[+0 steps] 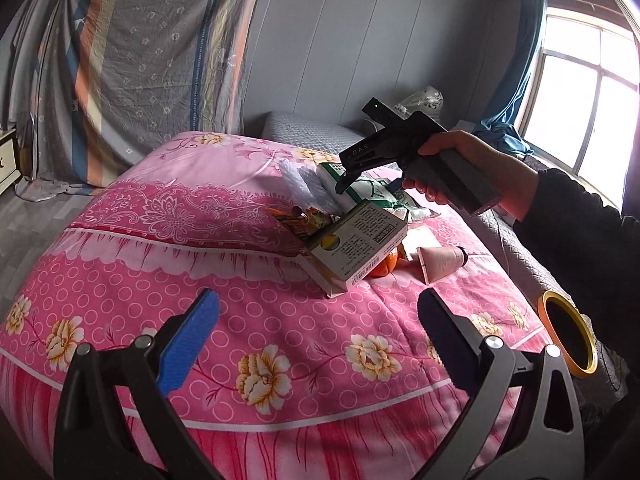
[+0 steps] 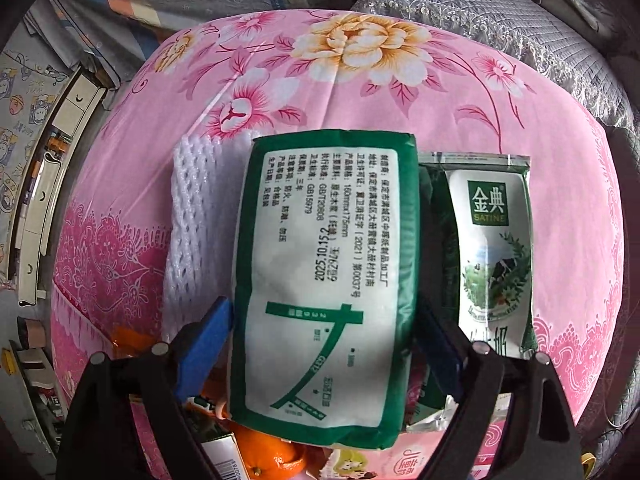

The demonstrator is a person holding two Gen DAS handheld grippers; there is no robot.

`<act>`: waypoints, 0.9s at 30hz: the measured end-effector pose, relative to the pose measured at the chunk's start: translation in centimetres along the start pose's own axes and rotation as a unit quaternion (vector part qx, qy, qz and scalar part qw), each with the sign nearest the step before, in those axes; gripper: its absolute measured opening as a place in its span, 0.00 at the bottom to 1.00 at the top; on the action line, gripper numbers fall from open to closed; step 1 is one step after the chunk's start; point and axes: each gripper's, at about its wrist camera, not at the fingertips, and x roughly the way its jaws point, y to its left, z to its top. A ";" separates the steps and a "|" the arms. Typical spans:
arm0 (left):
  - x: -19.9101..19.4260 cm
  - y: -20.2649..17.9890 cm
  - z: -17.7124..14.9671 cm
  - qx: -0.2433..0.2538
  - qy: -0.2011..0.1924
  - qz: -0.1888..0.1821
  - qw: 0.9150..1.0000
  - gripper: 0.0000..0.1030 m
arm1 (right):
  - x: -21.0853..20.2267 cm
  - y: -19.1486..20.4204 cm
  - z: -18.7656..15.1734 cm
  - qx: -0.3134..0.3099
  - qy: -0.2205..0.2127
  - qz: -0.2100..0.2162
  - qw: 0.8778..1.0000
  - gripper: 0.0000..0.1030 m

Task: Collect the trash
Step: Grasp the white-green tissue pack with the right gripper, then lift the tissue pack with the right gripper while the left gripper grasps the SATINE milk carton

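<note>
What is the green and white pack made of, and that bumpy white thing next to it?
The green and white pack looks like thin glossy plastic film, shiny and puffy, probably wrapping tissues. The bumpy white thing looks like soft foam netting, with an open mesh pattern.

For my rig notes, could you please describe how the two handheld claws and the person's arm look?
Each claw has black arms with silver rivets and blue pads, seen on the left claw and the right claw. From outside, the right tool is black with white lettering, a green light and a grey handle. The sleeve is dark.

Trash pile (image 1: 352, 216) on pink bed (image 1: 248, 320)
</note>
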 end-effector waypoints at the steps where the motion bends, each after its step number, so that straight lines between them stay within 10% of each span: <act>1: -0.1 0.0 0.0 0.000 0.001 0.002 1.000 0.92 | -0.2 0.1 0.0 0.004 -0.002 0.007 1.000 0.84; 8: -0.3 -0.5 -0.2 -0.001 0.004 0.002 1.000 0.92 | 0.6 1.0 -0.3 -0.010 0.006 -0.028 1.000 0.85; 12: -1.0 -0.7 0.0 0.002 -0.001 0.008 1.000 0.92 | -0.6 1.2 -0.7 -0.014 -0.023 -0.030 0.999 0.69; 27: 0.2 -3.8 2.5 0.047 0.020 0.002 0.999 0.92 | -17.5 -10.8 -10.9 0.039 -0.173 0.167 0.970 0.66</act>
